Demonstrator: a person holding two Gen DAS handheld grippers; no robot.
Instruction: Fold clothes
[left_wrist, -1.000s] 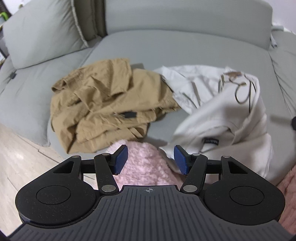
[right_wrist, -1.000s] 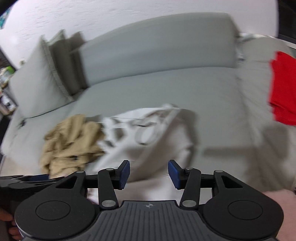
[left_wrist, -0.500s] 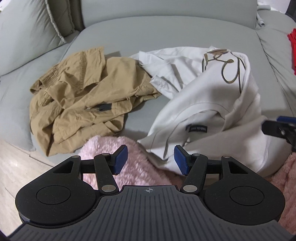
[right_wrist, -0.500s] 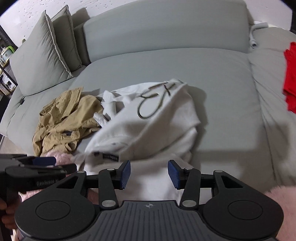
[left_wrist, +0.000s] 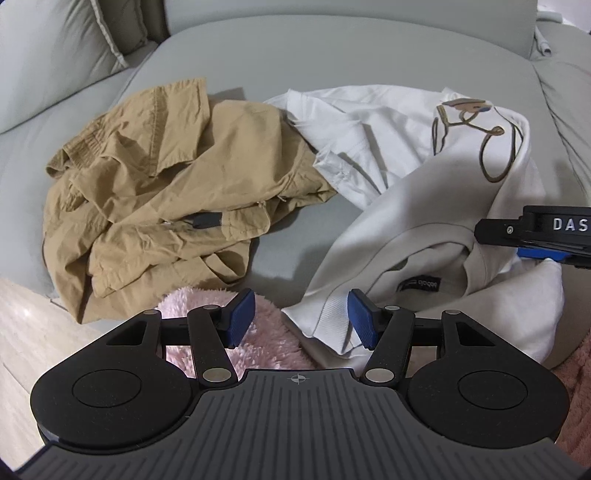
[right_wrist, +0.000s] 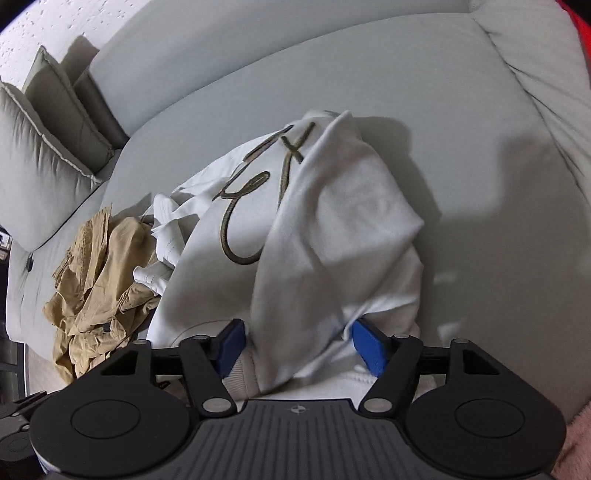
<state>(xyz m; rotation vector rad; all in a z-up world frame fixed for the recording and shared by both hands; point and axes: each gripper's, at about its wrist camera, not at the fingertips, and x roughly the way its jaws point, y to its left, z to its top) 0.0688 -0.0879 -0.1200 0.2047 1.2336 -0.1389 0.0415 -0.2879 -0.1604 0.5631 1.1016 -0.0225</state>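
Two grippers had dropped closer to the sofa (left_wrist: 332, 55) since the earlier frames. The right gripper (right_wrist: 298, 347) now straddled a raised fold of the white sweatshirt (right_wrist: 332, 229), its jaws closing on it. The left gripper (left_wrist: 298, 319) stayed released above the sweatshirt's hem, beside the tan garment (left_wrist: 166, 177) and pink fleece (left_wrist: 266, 343).

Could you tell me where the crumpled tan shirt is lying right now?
In the left wrist view, the crumpled tan shirt lies left of centre on the grey sofa seat, beside the white sweatshirt.
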